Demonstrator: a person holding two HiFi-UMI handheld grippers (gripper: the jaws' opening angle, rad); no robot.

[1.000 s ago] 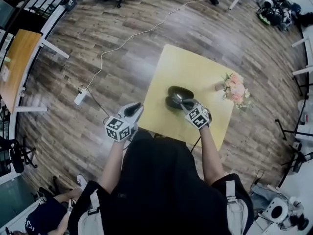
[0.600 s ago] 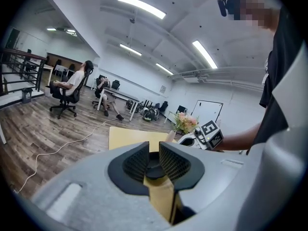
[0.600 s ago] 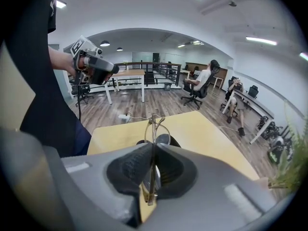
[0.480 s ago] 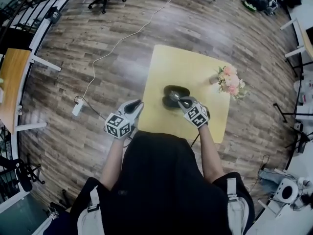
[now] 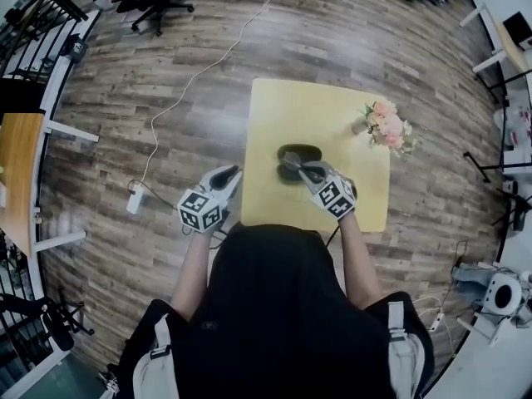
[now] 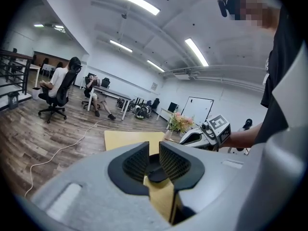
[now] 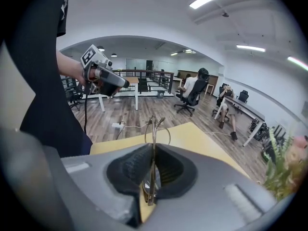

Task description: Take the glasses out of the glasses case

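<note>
The black glasses case (image 5: pixel 302 152) lies open in the middle of the yellow table (image 5: pixel 316 106). My right gripper (image 5: pixel 306 171) is at the case's near edge, shut on the thin metal-framed glasses (image 7: pixel 153 129). They stand edge-on between the pads, with the lens rims sticking out past the fingertips. My left gripper (image 5: pixel 224 178) hangs off the table's left edge and points toward it. Its jaws (image 6: pixel 154 153) stand a little apart with nothing between them. The left gripper view shows the right gripper (image 6: pixel 193 137) over the table.
A small vase of pink flowers (image 5: pixel 384 128) stands at the table's far right corner. A white cable and power strip (image 5: pixel 135 198) lie on the wood floor to the left. People sit on office chairs (image 7: pixel 192 91) at desks farther off.
The head camera has shifted, so the table sits higher in view. Both grippers keep nearly the same places relative to the table and case.
</note>
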